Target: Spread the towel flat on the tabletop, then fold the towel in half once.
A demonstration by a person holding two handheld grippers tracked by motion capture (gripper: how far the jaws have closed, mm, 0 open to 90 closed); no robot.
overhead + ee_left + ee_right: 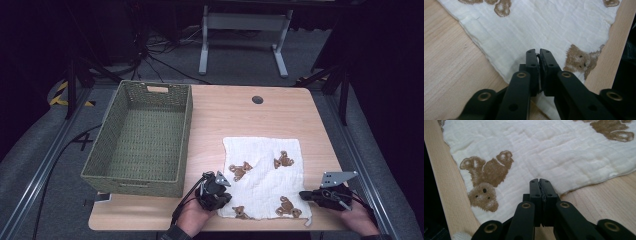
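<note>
A cream cloth [262,170] printed with brown teddy bears lies flat on the near right of the wooden table [240,115]. My left gripper [226,197] sits at the cloth's near left corner, held by a hand. In the left gripper view its jaws [538,53] are pressed together over the cloth [536,25], just inside its edge. My right gripper [304,195] points at the cloth's near right edge. Its jaws [540,181] are shut over the cloth [549,150] beside a bear print [485,182]. No fabric shows between either pair of jaws.
A green woven basket [132,178] stands on the table's left side, open and with nothing in it. A round cable hole [257,99] sits near the far edge. Behind the table a metal stand [245,30] and cables lie on the grey floor.
</note>
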